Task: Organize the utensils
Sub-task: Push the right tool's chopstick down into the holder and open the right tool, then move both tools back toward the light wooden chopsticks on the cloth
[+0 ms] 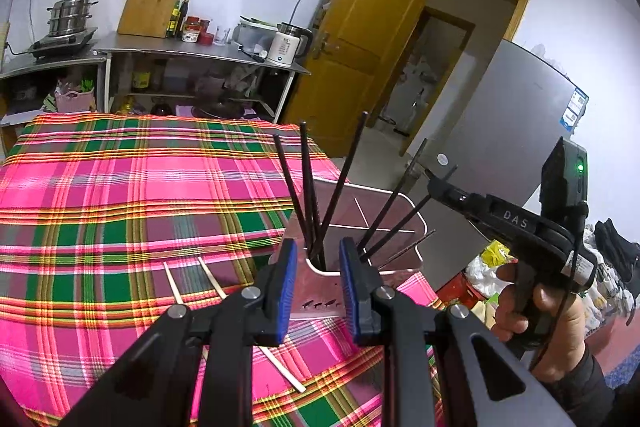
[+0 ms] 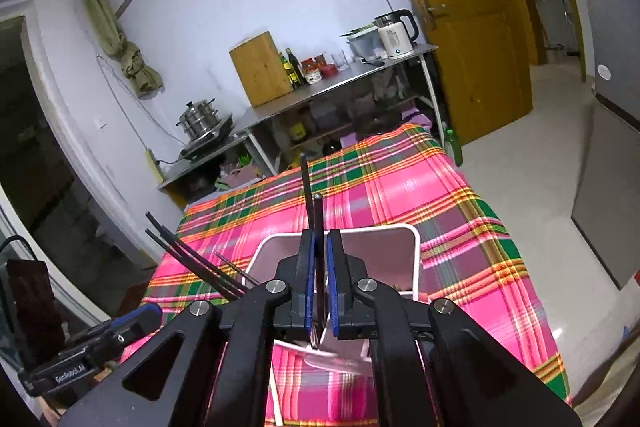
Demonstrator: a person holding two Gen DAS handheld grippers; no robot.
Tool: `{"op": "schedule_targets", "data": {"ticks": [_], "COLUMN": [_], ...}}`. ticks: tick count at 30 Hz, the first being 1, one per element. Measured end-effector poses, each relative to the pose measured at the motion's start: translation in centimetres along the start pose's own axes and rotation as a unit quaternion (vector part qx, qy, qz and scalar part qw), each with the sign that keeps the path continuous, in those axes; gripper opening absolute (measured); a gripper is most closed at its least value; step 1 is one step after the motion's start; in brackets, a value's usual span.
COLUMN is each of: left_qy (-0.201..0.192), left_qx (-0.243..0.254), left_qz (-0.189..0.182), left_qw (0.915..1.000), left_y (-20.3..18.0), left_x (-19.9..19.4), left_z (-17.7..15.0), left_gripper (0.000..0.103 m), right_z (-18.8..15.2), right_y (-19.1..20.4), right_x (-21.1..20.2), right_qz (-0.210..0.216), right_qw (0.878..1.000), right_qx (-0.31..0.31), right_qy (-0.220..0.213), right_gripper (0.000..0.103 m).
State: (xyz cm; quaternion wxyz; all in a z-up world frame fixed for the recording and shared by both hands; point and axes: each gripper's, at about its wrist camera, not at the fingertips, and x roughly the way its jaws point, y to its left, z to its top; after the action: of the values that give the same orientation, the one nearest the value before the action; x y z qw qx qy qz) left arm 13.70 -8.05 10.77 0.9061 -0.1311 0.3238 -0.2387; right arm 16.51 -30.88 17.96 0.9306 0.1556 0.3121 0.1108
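Observation:
A white utensil holder (image 1: 372,223) with dividers stands on the plaid tablecloth (image 1: 140,195) near its right edge. Several dark chopsticks (image 1: 308,187) stand in its near-left compartment and lean out at the right. My left gripper (image 1: 318,287) is open, its blue pads on either side of the holder's near corner. Two pale wooden chopsticks (image 1: 212,283) lie on the cloth to the left. In the right wrist view, my right gripper (image 2: 320,279) is shut on two dark chopsticks (image 2: 314,211) above the holder (image 2: 400,259). More dark chopsticks (image 2: 192,259) lean left.
A steel counter (image 1: 192,49) behind the table holds a kettle (image 1: 286,45), bottles, jars and a wooden board. A steamer pot (image 1: 70,15) sits on a stove at the left. A wooden door (image 1: 360,39) stands open at the right. The right gripper's body (image 1: 532,227) is beside the holder.

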Motion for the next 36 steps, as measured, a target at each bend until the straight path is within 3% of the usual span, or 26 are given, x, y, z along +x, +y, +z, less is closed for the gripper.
{"op": "schedule_targets", "data": {"ticks": [9,20,28,36], "left_qy": [-0.006,-0.011,-0.003,0.027], "left_qx": [-0.004,-0.034,-0.053,-0.070], "left_qz": [0.013,0.060,0.096,0.113], "left_qw": [0.9999,0.9976,0.9940,0.9907], "left_y": [0.5,2.8,4.8,6.7], "left_x": [-2.4,-5.4,-5.7,-3.5], "left_z": [-1.3,-5.1,-7.8,-9.3], "left_gripper": [0.023,0.031,0.039,0.042], "right_z": [-1.0,-5.9,-9.7,-12.7], "right_y": [1.1,5.5,8.2,8.8], "right_x": [-3.3,-5.7,-3.7,-0.1], "right_qz": [-0.008,0.021,0.043,0.039], "right_qw": [1.000,0.996,0.991,0.985], "right_qx": [-0.021,-0.083,-0.123,-0.151], "right_qy": [-0.015,-0.002,0.036,0.078], "right_gripper": [0.015,0.015,0.015,0.015]}}
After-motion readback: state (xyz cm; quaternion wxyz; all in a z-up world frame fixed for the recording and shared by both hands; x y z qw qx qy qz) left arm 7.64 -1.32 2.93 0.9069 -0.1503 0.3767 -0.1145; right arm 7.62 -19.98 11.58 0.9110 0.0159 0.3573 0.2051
